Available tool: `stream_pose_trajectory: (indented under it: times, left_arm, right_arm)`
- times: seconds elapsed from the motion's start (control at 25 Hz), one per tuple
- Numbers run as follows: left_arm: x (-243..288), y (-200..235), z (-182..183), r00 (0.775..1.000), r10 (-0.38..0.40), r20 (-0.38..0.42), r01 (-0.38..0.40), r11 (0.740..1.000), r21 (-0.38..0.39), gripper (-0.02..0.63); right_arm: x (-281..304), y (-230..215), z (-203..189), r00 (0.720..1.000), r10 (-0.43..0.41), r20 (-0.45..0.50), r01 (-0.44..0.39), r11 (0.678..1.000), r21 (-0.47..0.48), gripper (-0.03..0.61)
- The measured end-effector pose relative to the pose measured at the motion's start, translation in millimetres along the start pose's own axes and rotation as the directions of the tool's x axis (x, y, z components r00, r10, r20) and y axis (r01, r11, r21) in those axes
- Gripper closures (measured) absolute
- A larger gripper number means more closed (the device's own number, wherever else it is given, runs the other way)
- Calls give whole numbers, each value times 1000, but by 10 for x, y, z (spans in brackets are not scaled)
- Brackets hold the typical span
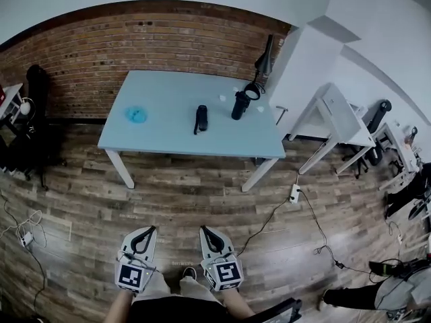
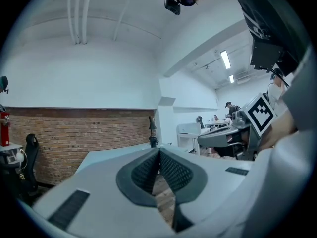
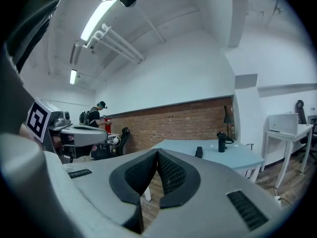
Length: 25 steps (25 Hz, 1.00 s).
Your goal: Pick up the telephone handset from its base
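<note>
A black telephone handset (image 1: 201,118) lies on its base near the middle of the pale blue table (image 1: 168,136); in the right gripper view the handset (image 3: 198,152) shows small on the table top. My left gripper (image 1: 148,231) and right gripper (image 1: 205,231) are held close to my body, far short of the table, over the wooden floor. Both are shut with nothing between the pads. In the left gripper view the left gripper (image 2: 159,150) points over the table edge, the handset hidden behind its jaws. The right gripper (image 3: 157,152) points towards the table.
A black tumbler (image 1: 240,104) and a black desk lamp (image 1: 264,60) stand at the table's right back. A blue round object (image 1: 136,114) lies at its left. A white desk (image 1: 340,116) stands to the right, cables (image 1: 296,200) run over the floor, a black chair (image 1: 34,93) at left.
</note>
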<state>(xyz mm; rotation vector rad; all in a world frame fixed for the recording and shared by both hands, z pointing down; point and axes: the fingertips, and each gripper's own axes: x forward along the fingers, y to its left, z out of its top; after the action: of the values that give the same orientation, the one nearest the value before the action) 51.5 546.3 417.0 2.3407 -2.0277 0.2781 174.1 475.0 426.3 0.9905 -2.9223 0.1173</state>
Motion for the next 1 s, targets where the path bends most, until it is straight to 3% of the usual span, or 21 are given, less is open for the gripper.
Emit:
stream_pose_trajectory:
  times: [0.24, 0.44, 0.56, 0.64, 0.84, 1.0]
  left_arm:
    - [411, 82, -76, 999, -37, 15, 37, 999, 0, 588]
    - [739, 269, 8, 993, -118, 20, 118, 993, 1, 589]
    - [924, 421, 52, 986, -150, 70, 150, 989, 15, 589]
    - [1007, 530, 43, 980, -176, 91, 174, 984, 29, 589]
    - [1163, 722, -15, 970, -240, 39, 240, 971, -11, 589]
    - [1378, 893, -107, 968, -249, 26, 249, 969, 10, 589]
  right_arm:
    - [272, -391, -84, 996, -75, -41, 77, 995, 68, 565]
    - [585, -580, 106, 990, -132, -41, 133, 991, 25, 565]
    - [810, -607, 246, 988, -153, -32, 153, 988, 2, 565]
    - [990, -529, 265, 988, -151, -39, 150, 989, -13, 565]
    - [1360, -245, 397, 995, -96, -40, 93, 993, -76, 565]
    - [1613, -133, 328, 999, -23, -43, 20, 997, -79, 565]
